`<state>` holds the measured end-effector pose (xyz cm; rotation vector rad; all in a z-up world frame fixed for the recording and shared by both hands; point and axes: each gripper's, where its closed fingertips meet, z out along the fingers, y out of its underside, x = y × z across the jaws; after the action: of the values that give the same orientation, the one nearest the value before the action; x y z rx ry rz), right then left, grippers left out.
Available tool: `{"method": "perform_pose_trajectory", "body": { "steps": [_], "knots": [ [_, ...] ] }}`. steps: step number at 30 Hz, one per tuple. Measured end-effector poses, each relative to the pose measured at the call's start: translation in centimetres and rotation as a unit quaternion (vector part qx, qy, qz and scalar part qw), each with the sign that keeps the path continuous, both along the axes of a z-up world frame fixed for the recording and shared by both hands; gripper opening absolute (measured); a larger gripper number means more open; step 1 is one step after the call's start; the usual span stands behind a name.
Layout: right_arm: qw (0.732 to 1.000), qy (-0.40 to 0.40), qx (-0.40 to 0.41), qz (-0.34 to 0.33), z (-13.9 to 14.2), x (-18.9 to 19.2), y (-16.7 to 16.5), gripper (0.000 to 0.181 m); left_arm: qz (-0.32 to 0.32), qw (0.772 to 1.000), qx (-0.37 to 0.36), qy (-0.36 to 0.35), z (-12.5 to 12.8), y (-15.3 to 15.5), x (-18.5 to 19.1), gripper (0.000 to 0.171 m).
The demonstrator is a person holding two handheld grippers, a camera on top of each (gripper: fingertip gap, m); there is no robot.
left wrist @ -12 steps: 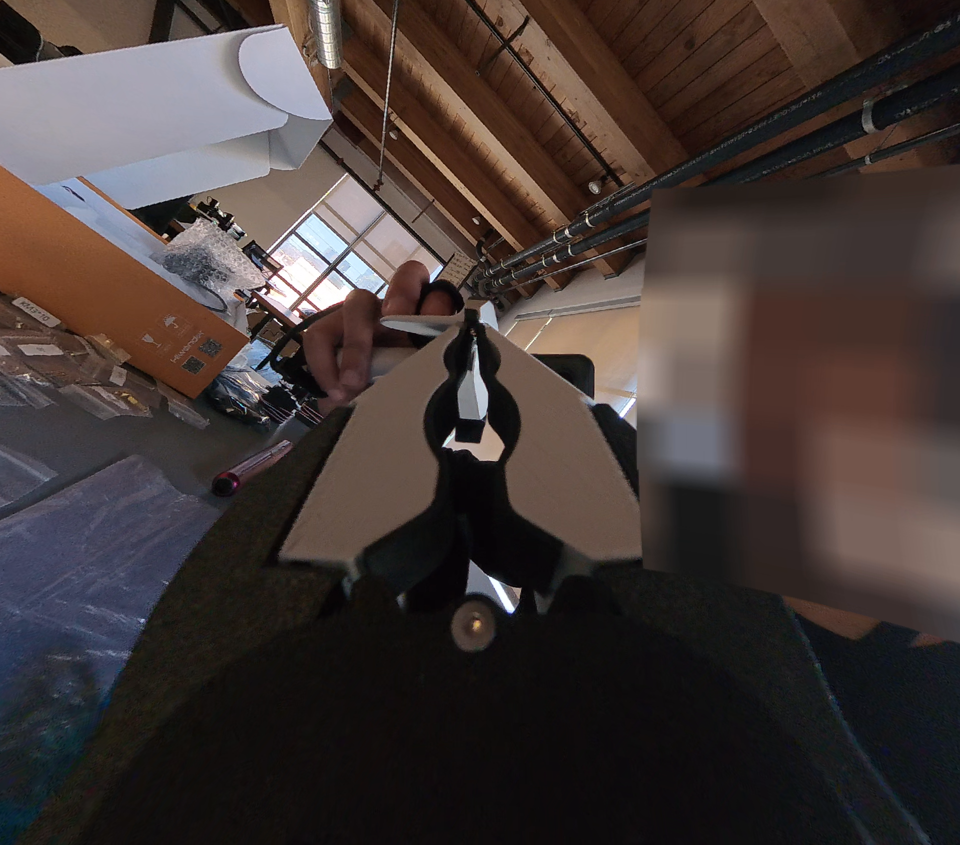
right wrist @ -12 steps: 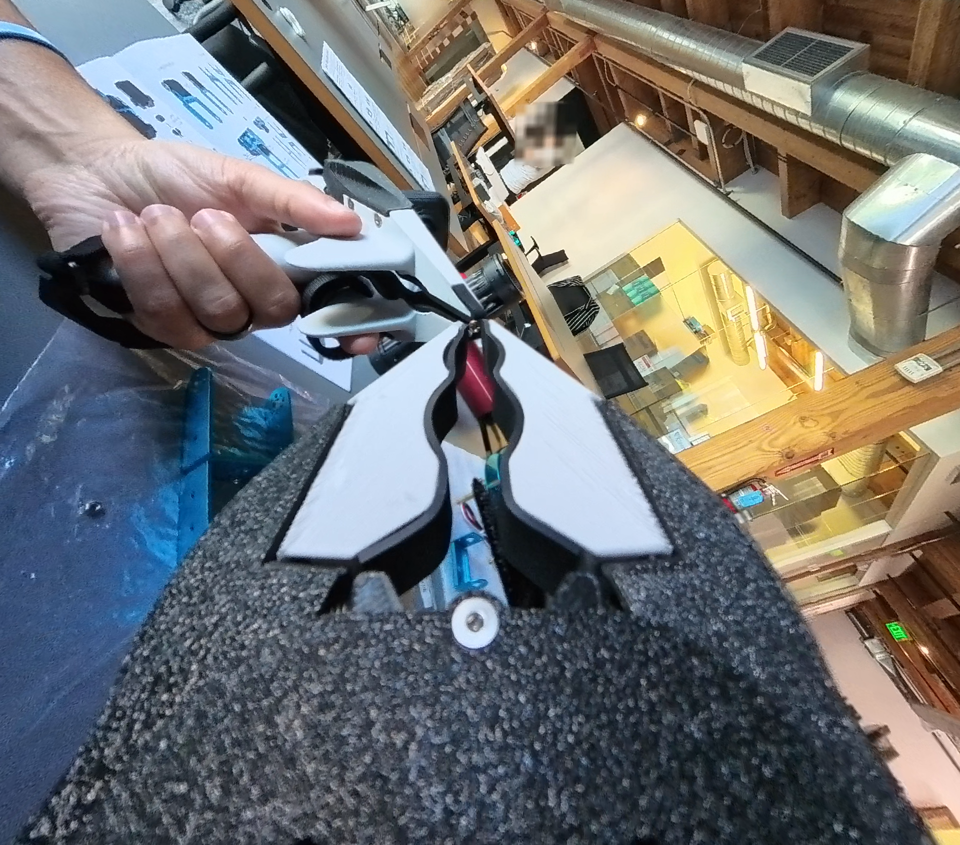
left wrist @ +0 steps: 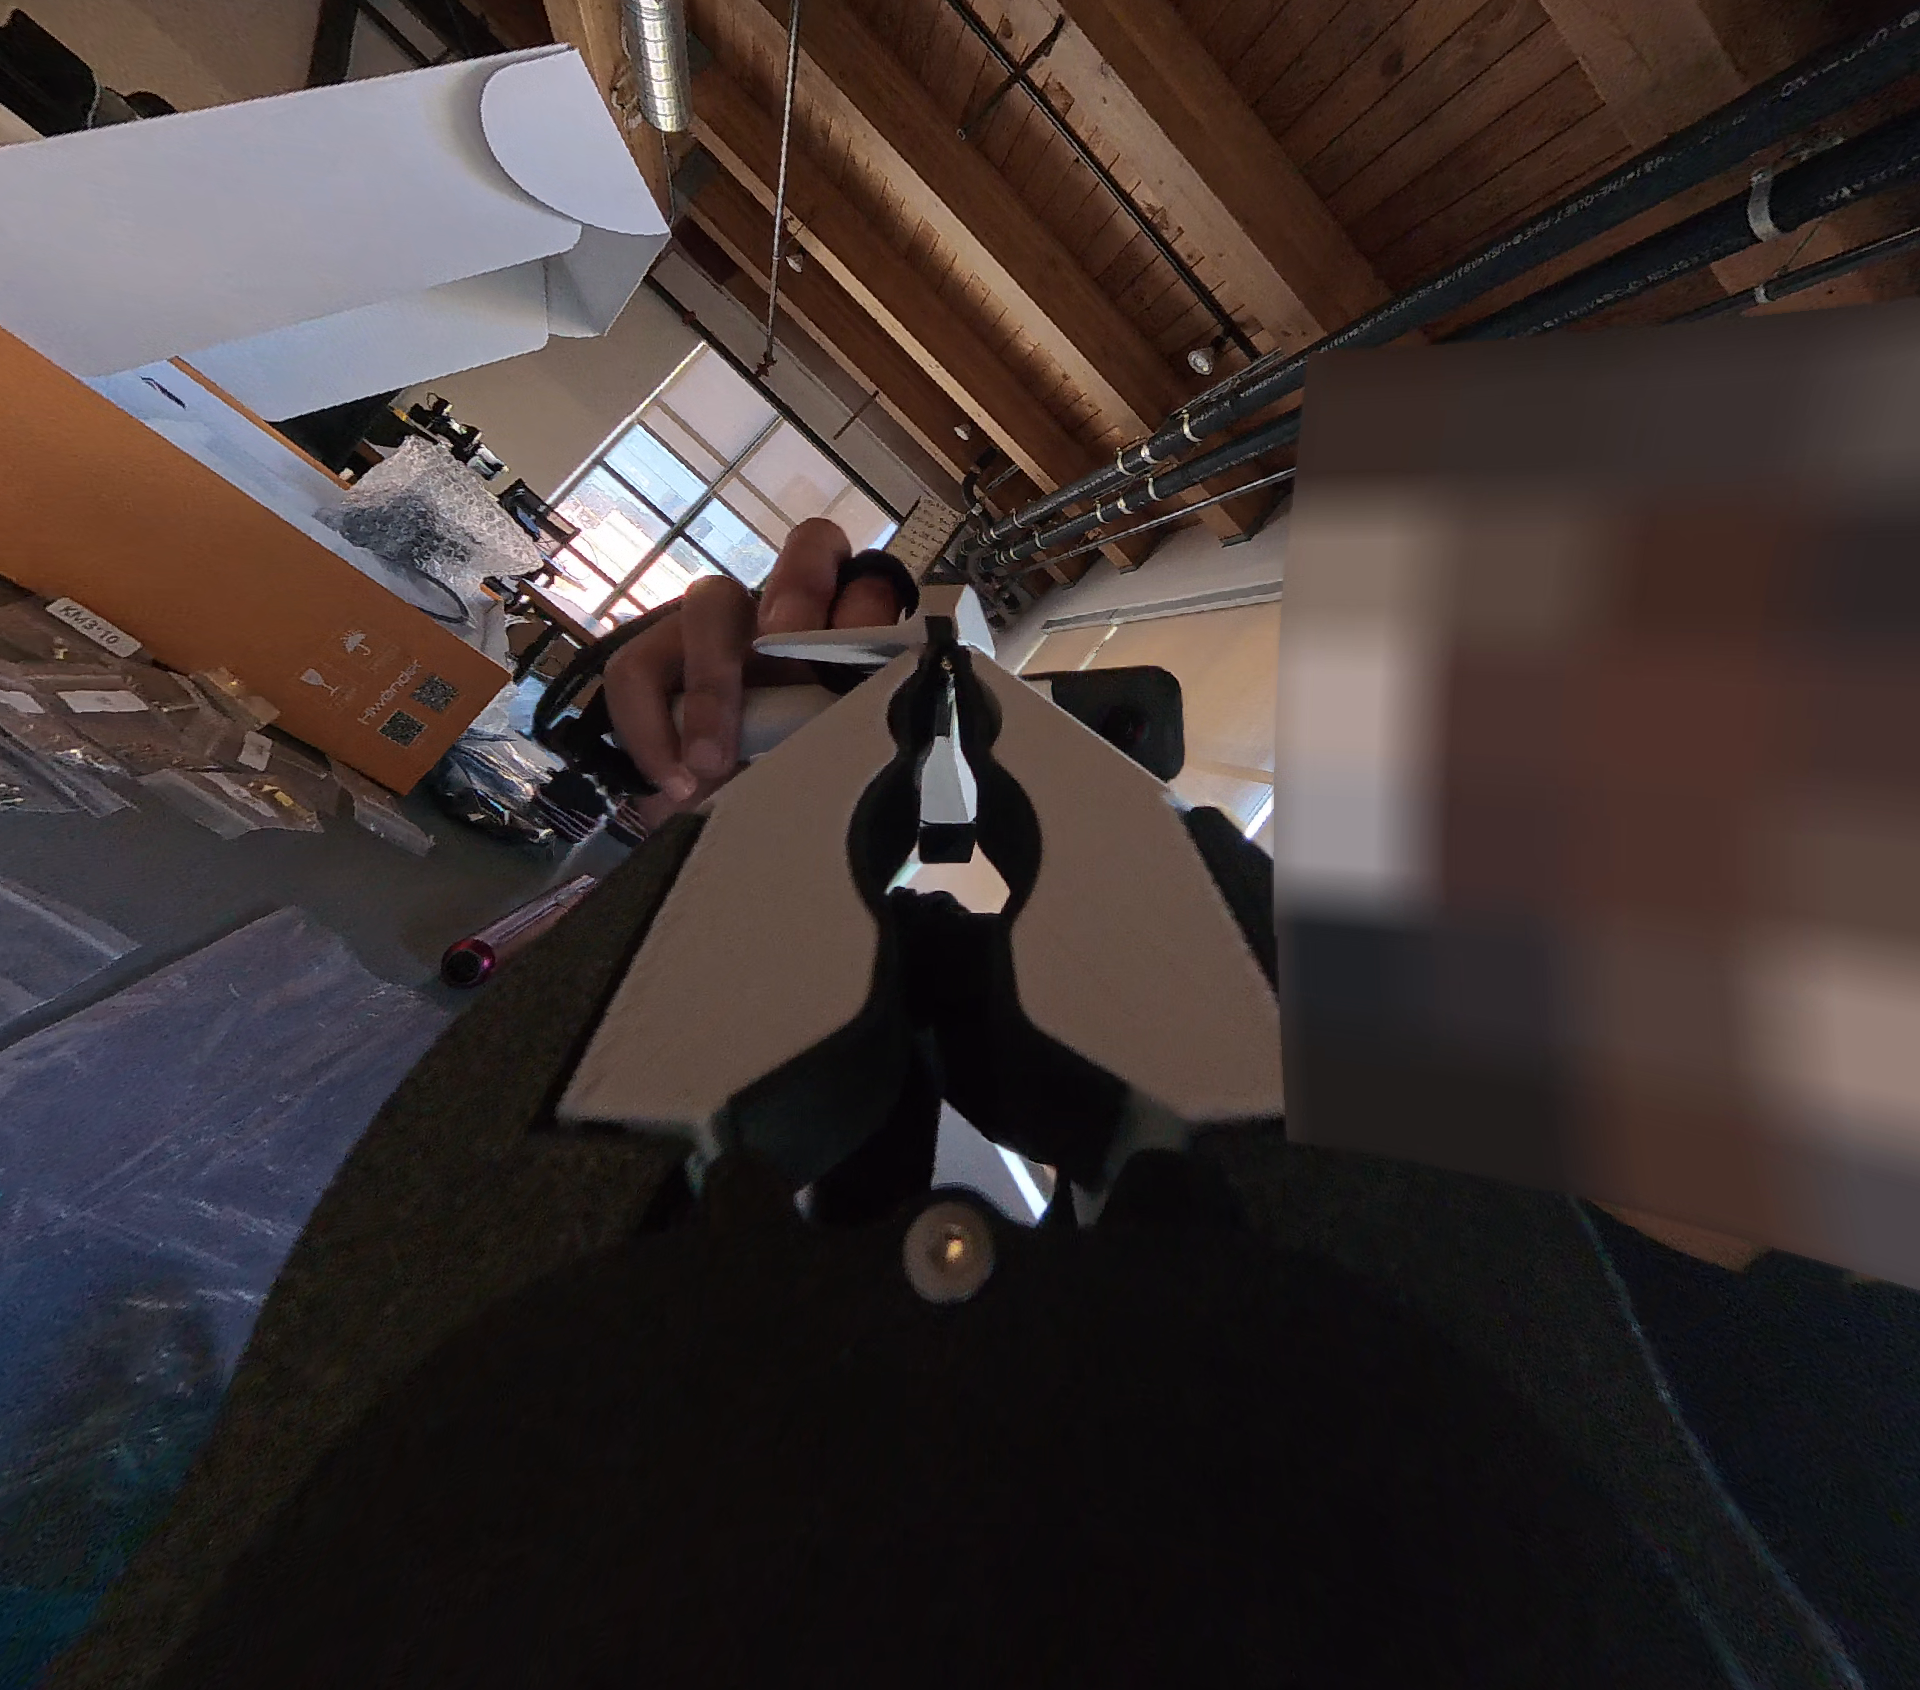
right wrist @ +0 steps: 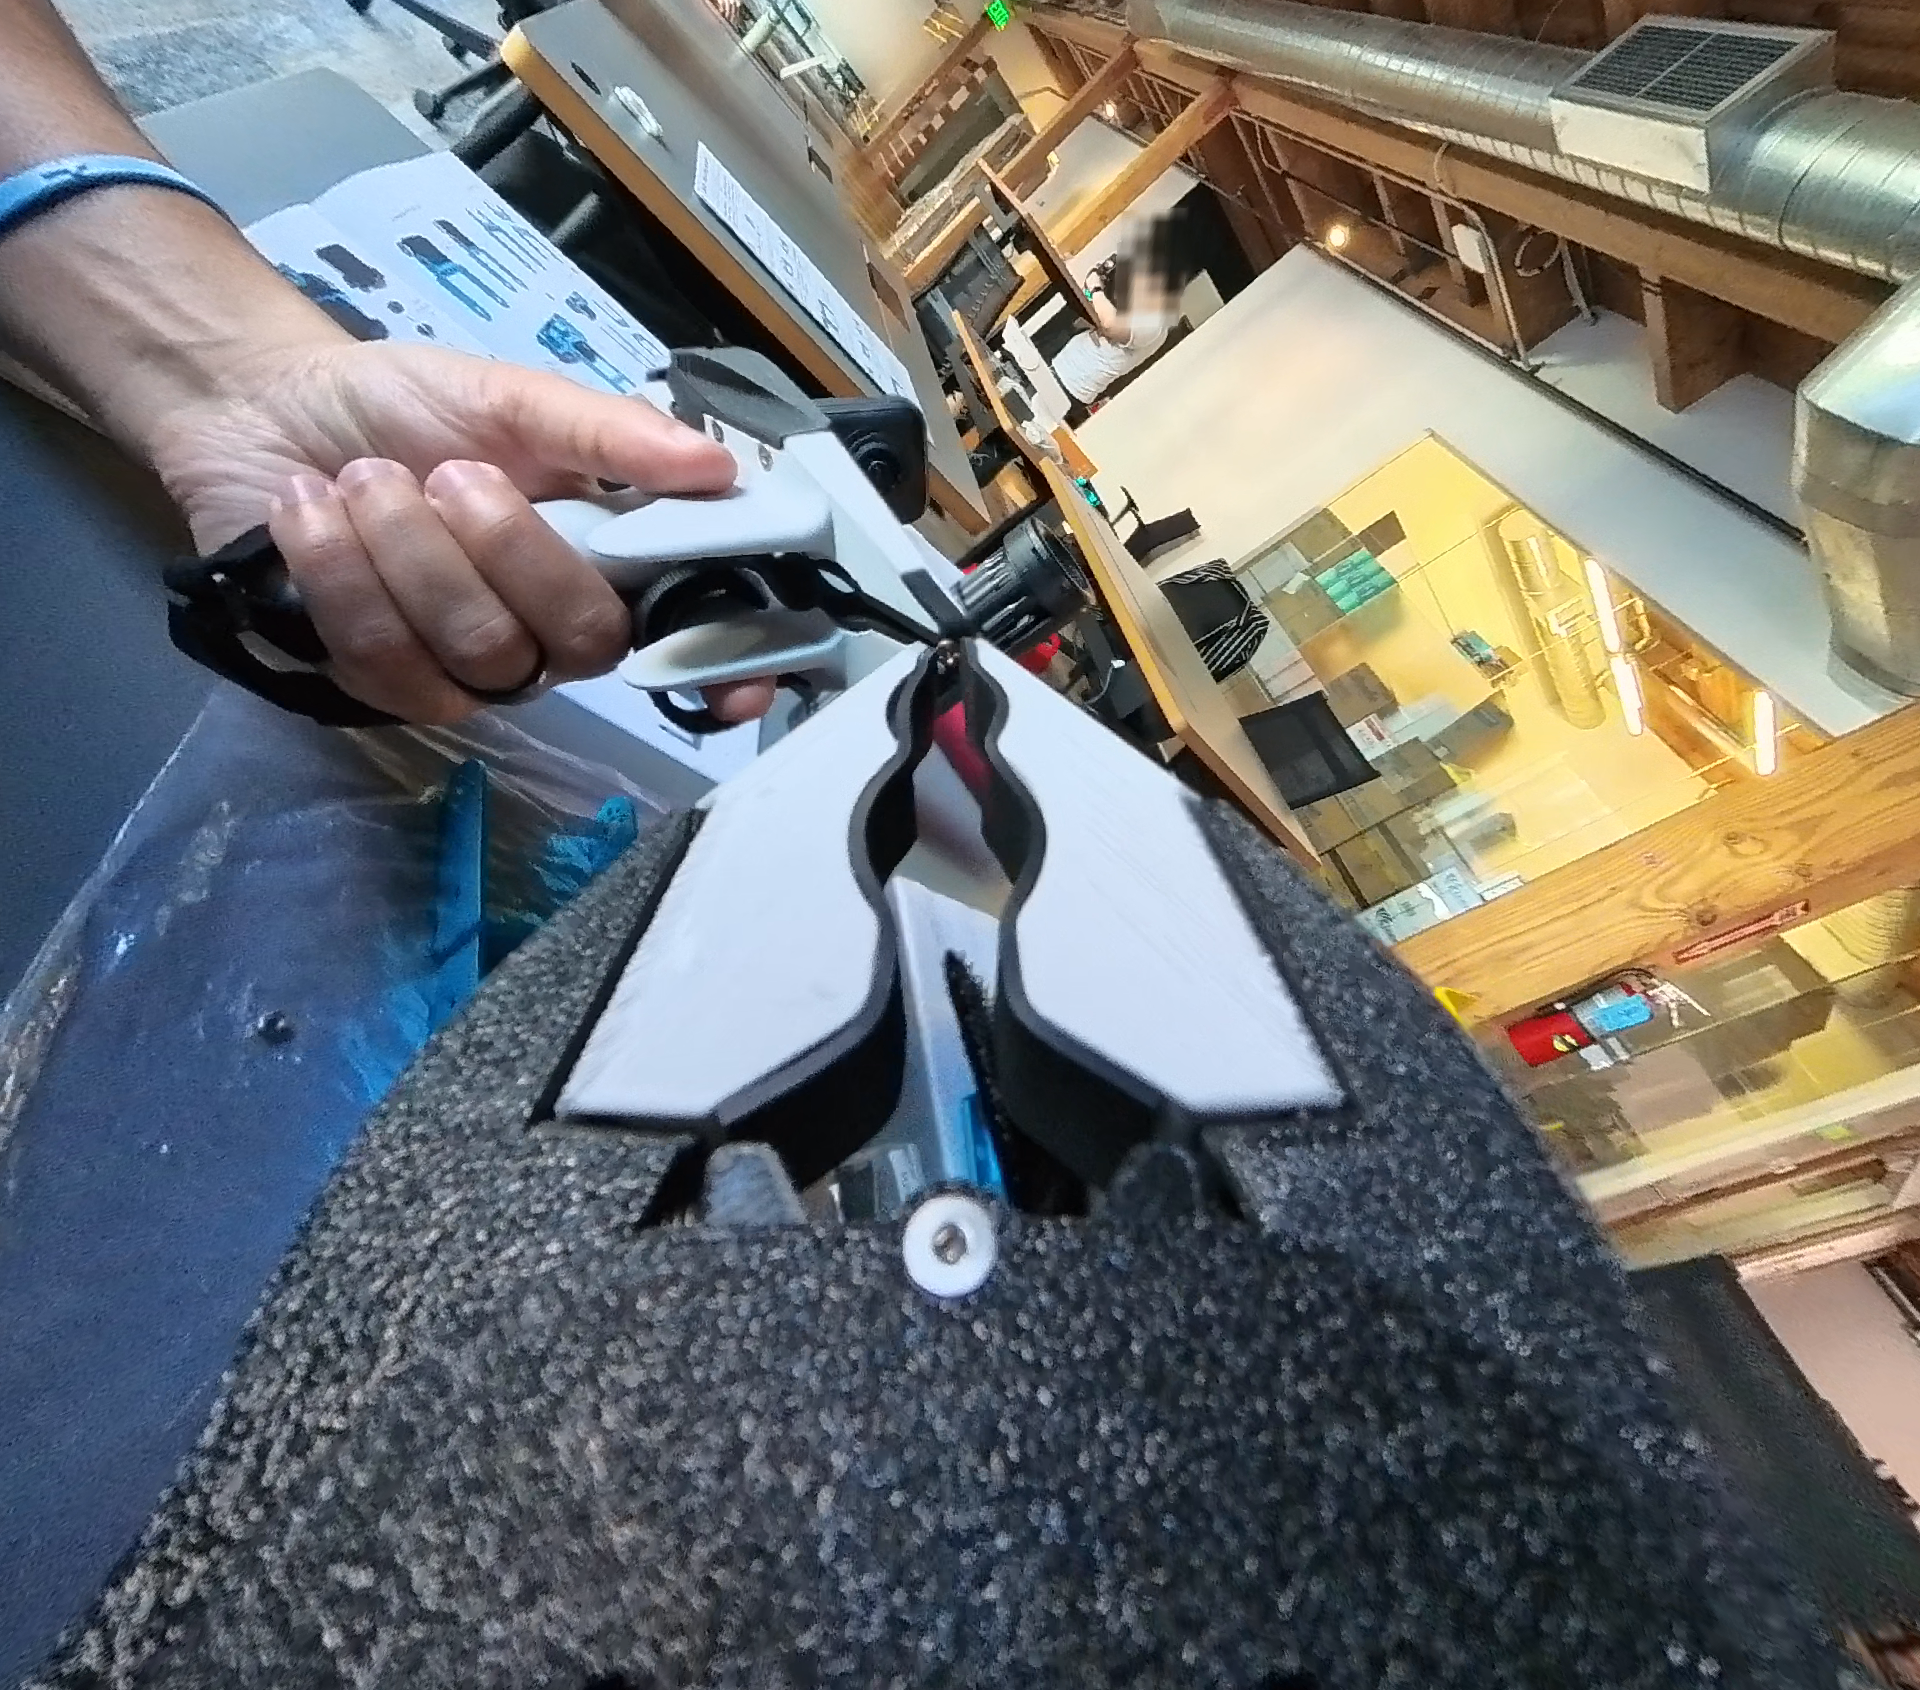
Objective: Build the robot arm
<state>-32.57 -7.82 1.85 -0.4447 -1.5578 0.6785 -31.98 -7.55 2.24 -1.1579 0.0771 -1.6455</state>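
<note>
Left gripper (left wrist: 943,653) was tilted up toward the wooden ceiling; its tips met, nearly closed, and a small dark item appeared pinched at the very tip, though that spot was too small to identify. Right gripper (right wrist: 948,651) was likewise closed to the tips, meeting the other gripper tip to tip; a tiny metallic piece (right wrist: 943,649) sat at the junction, possibly a screw; which gripper gripped it could not be told.

In the right wrist view a hand (right wrist: 416,539) with a blue wristband (right wrist: 73,186) gripped the left gripper's grey handle; in the left wrist view another hand (left wrist: 707,674) held the right gripper's handle.

Below lay a dark table (left wrist: 156,871); on it a magenta-tipped pen-like tool (left wrist: 514,923), an orange box (left wrist: 208,591), small plastic bags (left wrist: 125,736), an open instruction booklet (right wrist: 447,269) and blue parts under plastic (right wrist: 499,871).
</note>
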Motion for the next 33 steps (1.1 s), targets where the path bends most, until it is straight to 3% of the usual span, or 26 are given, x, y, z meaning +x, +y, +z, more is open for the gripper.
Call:
{"method": "perform_pose_trajectory", "body": {
  "steps": [1,2,5,7,10,12,15,17,21,24,28,33],
  "knots": [
    [1.0,-0.001,-0.002,0.002,-0.1,0.0,0.0,0.003,0.005,1.0,-0.002,0.005,-0.1,0.1,0.0,0.001],
    [1.0,-0.002,-0.006,0.002,-0.2,-0.1,0.2,0.003,0.012,1.0,-0.005,0.013,-0.3,0.2,-0.1,0.005],
    [0.999,-0.013,-0.032,0.013,-0.6,-0.2,0.4,0.003,0.009,0.999,-0.018,0.046,-0.9,0.2,-1.0,0.04],
    [0.998,-0.041,-0.049,0.021,-1.9,-0.4,0.9,0.003,0.032,0.996,-0.015,0.081,-1.2,0.1,-2.6,0.042],
    [0.982,-0.152,-0.104,0.029,-6.6,-1.3,2.8,0.003,0.071,0.973,-0.039,0.216,-3.7,0.3,-4.9,0.049],
    [0.964,-0.214,-0.152,0.048,-9.5,-1.7,3.4,0.004,0.066,0.942,-0.045,0.326,-6.2,-0.2,-5.9,0.064],
    [0.944,-0.275,-0.172,0.064,-12.5,-2.2,3.6,0.002,0.053,0.854,-0.043,0.516,-11.8,-0.8,-6.9,0.075],
    [0.933,-0.313,-0.163,0.068,-14.1,-2.3,3.4,0.003,0.018,0.807,-0.036,0.589,-14.4,-1.5,-6.6,0.081],
    [0.925,-0.332,-0.151,0.103,-15.2,-2.4,2.1,0.003,-0.03,0.764,-0.034,0.643,-17.0,-1.8,-6.0,0.088],
    [0.919,-0.355,-0.131,0.112,-16.6,-2.5,1.8,0.003,-0.047,0.748,-0.024,0.661,-17.9,-1.9,-5.6,0.088],
    [0.915,-0.358,-0.128,0.133,-16.9,-2.7,1.5,0.003,-0.049,0.721,-0.016,0.691,-19.4,-1.9,-5.8,0.077],
    [0.912,-0.364,-0.133,0.136,-17.0,-3.1,1.3,0.003,-0.051,0.74,-0.022,0.67,-19.5,-1.7,-5.6,0.065]
  ]
}}
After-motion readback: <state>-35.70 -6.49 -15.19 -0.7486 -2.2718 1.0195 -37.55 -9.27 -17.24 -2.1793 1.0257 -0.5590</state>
